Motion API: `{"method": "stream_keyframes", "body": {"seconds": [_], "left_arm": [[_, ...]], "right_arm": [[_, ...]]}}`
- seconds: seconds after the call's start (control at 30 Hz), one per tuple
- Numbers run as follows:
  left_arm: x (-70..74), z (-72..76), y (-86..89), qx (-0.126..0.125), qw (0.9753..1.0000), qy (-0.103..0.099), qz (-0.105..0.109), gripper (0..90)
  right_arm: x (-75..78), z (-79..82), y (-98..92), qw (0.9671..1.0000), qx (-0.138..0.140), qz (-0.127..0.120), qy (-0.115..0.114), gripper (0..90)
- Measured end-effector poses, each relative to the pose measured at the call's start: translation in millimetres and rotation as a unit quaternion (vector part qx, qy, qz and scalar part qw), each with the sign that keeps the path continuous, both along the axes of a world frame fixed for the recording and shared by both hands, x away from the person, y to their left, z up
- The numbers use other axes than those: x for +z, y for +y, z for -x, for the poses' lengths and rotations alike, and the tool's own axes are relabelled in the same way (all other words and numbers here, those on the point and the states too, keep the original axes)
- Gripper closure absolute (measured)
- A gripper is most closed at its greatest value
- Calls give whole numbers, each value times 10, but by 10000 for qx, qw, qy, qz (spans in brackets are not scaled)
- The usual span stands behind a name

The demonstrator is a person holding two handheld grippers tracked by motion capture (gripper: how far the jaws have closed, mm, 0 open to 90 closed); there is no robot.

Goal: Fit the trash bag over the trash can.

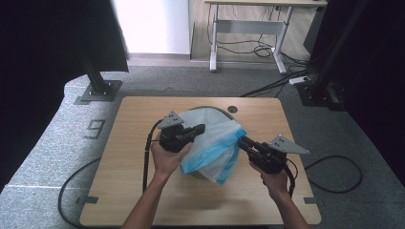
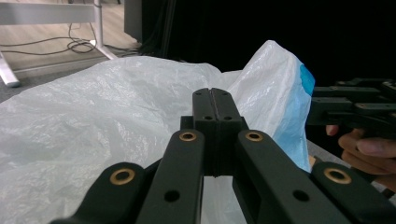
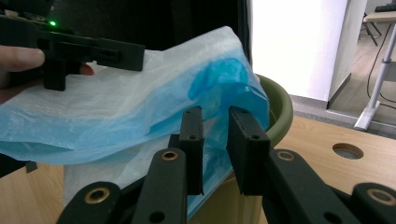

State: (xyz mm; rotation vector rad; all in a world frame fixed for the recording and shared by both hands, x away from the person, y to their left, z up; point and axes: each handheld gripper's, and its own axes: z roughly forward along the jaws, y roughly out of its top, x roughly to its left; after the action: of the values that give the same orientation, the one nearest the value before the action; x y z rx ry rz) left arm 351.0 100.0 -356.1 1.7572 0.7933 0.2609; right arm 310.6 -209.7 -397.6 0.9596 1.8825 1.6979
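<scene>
Near the middle of the surface (image 1: 143,191) a green bin (image 3: 280,105) stands under a white-and-blue plastic bag (image 1: 212,143). Left gripper (image 1: 199,129) lies over the bag's top, its jaws pressed together. Right gripper (image 1: 242,142) meets the bag's blue edge with jaws slightly apart, plastic between them. Both hands hold level, pointing inward.

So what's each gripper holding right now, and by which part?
The left gripper is shut, but a hold on the plastic bag cannot be told. The right gripper is open at the bag's blue edge, holding nothing.
</scene>
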Motion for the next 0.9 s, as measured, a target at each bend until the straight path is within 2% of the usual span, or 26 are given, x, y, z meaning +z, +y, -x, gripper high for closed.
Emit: {"method": "stream_keyframes", "body": {"seconds": [0.23, 0.43, 0.5, 0.6, 0.73, 0.8, 0.9], "left_arm": [[-11, 12, -13, -49, 10000, -9, -74, 900], [-32, 19, -36, -48, 9999, -1, -121, 900], [-35, 19, -38, -49, 9999, 1, -123, 900], [-36, 18, -39, -41, 9999, -22, -103, 900], [-24, 10, -11, 33, 9999, -97, -42, 900], [-1, -6, 51, 118, 9998, -130, 92, 900], [17, -7, 84, 168, 9996, -163, 138, 900]], "right_arm": [[-5, -34, -1, 10000, -7, -74, 4, 744], [46, -44, 1, 9998, -43, -201, -12, 673], [55, -43, -2, 9997, -52, -227, 1, 685], [81, -40, -16, 9996, -69, -276, -79, 882], [93, -37, -23, 9996, -31, -240, -142, 888], [92, -26, -24, 9997, -40, -132, -207, 890], [85, -19, -31, 9997, -30, -46, -237, 890]]}}
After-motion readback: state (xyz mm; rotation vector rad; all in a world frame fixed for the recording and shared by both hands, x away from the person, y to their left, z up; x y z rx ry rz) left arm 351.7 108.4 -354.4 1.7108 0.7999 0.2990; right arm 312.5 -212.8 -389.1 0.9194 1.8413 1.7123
